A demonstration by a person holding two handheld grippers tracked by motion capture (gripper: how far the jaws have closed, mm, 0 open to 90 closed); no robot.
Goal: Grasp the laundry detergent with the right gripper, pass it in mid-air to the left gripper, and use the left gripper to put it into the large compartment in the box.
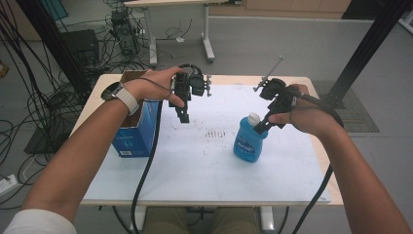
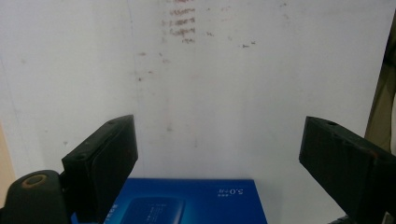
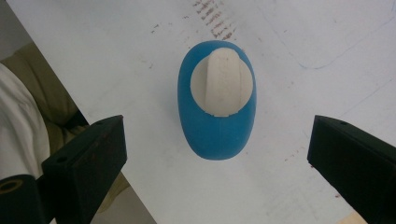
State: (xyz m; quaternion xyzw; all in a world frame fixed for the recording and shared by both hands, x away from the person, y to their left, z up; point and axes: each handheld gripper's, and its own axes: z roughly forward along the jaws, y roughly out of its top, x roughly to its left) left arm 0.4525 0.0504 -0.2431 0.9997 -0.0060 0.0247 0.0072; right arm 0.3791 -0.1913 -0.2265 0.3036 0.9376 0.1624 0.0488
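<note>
The right tongs point(image 3: 217, 154) hang spread wide straight above the bottle point(image 3: 217, 100), whose white cap point(image 3: 223, 81) sits between and a little ahead of the two black jaws, nothing pinched. From the high view the bottle point(image 1: 250, 141) stands upright on the white table point(image 1: 195, 161), just under those tongs point(image 1: 263, 126). The left tongs point(image 1: 184, 114) are also spread and empty, held over the near edge of the box point(image 1: 132, 139), which shows below and between their jaws in the left gripper view point(image 2: 196, 200).

The step in hand looks like the approach to grasp the bottle. The next move probably calls for lowering the right tongs until the jaws flank the cap or neck, then closing squarely so the rounded body does not slip or tip.

Count: one bottle, one cap, one box, two tongs.
</note>
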